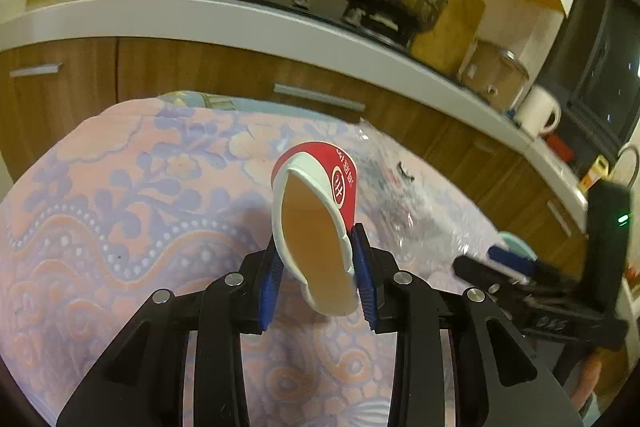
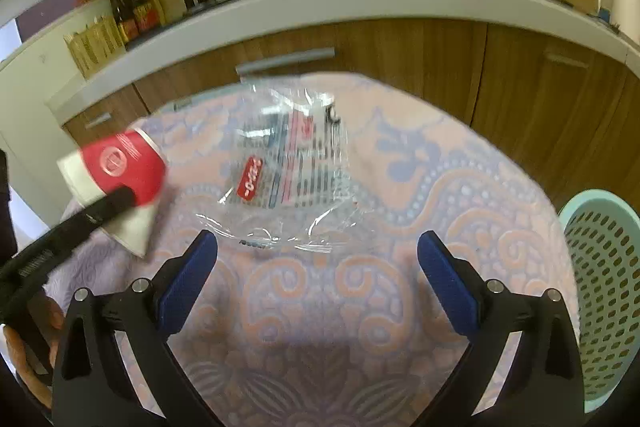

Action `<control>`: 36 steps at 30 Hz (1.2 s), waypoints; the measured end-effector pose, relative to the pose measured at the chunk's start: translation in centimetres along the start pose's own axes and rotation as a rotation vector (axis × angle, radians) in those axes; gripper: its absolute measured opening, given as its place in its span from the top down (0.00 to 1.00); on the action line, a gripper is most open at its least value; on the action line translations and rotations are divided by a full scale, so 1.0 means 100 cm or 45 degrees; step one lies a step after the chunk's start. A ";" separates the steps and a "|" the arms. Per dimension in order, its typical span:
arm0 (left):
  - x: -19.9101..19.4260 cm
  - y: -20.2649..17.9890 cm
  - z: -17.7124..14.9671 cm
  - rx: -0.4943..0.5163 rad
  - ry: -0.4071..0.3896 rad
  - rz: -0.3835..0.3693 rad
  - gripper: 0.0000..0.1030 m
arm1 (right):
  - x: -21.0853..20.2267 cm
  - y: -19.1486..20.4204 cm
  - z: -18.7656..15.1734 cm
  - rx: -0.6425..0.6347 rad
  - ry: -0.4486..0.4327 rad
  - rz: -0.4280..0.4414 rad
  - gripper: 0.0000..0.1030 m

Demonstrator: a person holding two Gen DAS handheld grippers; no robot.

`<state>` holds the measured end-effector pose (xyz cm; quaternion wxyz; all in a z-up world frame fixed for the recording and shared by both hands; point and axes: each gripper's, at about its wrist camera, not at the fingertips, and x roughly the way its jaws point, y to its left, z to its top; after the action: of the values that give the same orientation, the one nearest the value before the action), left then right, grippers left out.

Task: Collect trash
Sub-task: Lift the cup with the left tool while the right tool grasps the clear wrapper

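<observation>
Left gripper (image 1: 320, 279) angled down over the patterned tablecloth (image 1: 120, 227), blue pads clamped on a squashed red-and-white paper cup (image 1: 316, 211), mouth flattened to an oval and facing the camera, held above the table's left side. Right gripper (image 2: 318, 259) tilted down, jaws spread wide with nothing between them, hanging just short of a crumpled clear plastic wrapper (image 2: 288, 167) with a red label, lying toward the table's far edge. Teal perforated basket (image 2: 604, 287) beside the table's right edge.
</observation>
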<state>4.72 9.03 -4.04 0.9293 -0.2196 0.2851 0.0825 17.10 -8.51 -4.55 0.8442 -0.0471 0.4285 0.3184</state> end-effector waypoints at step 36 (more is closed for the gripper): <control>-0.023 0.042 0.007 -0.233 -0.133 0.078 0.69 | 0.086 0.066 0.072 0.058 0.162 -0.212 0.06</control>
<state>1.96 12.97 -3.73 0.9160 -0.2901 0.2343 0.1478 21.99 3.56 -5.24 0.8396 -0.0834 0.4831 0.2339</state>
